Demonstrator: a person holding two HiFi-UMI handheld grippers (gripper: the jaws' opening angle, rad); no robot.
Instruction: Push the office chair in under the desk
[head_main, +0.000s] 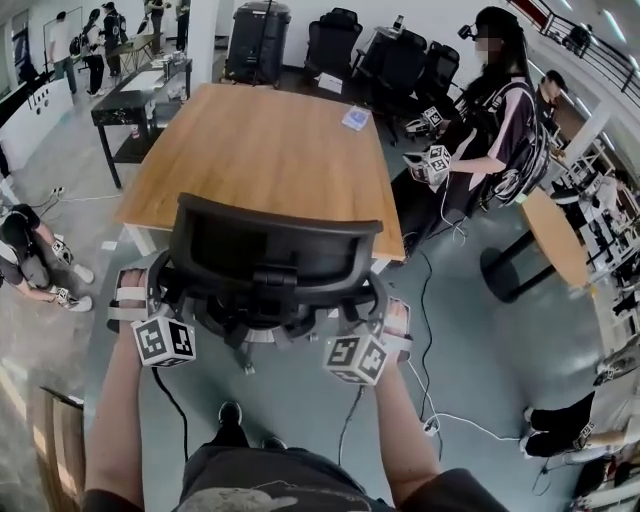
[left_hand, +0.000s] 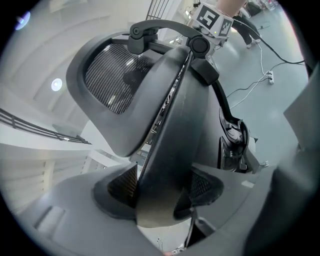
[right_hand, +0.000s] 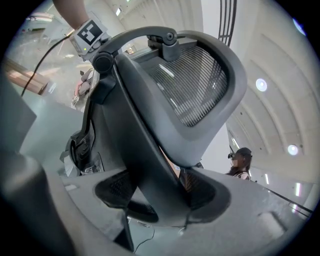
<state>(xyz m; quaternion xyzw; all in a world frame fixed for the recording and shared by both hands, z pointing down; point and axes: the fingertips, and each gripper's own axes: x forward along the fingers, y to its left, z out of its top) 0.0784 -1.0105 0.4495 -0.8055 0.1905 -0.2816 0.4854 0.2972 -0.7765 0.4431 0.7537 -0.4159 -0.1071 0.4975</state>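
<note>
A black mesh-backed office chair (head_main: 270, 255) stands at the near edge of the wooden desk (head_main: 265, 150), its back towards me. My left gripper (head_main: 148, 298) grips the chair's left side and my right gripper (head_main: 388, 318) its right side. In the left gripper view, the chair's dark frame bar (left_hand: 172, 130) runs up between the jaws of the left gripper (left_hand: 162, 192), with the pads pressed on it. In the right gripper view, the right gripper (right_hand: 156, 192) clamps the matching frame bar (right_hand: 135, 125) below the mesh backrest (right_hand: 192, 85).
A person (head_main: 495, 110) holding grippers stands at the desk's far right corner, and another person (head_main: 22, 255) crouches at the left. Cables (head_main: 440, 410) trail over the floor at the right. A round table (head_main: 555, 235) stands right, black chairs (head_main: 395, 60) behind the desk.
</note>
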